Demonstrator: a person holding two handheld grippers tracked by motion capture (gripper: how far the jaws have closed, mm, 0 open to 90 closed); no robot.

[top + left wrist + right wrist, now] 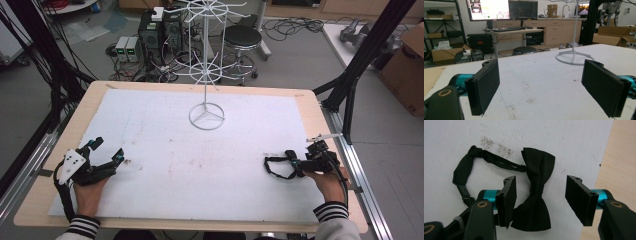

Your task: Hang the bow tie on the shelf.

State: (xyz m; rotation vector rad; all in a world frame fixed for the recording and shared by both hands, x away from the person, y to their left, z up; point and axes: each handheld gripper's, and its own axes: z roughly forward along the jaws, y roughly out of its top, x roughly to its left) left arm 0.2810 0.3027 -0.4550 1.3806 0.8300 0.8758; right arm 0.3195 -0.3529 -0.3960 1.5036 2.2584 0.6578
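I see my right gripper [540, 195] straddling the black bow tie [536, 192], jaws apart, seemingly not pinching; my left gripper [541, 87] gapes over the table [544, 72].

High view overhead; gripper views low (sharing white mat [200, 160]).

No legible text, labels, numbers — monitor [488, 9] writing blurred.

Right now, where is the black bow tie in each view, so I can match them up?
High view: the bow tie lies lower right, at the right gripper.
Left gripper view: not in it.
Right gripper view: centre, knot between the open jaws.
Shared landmark: the white mat.
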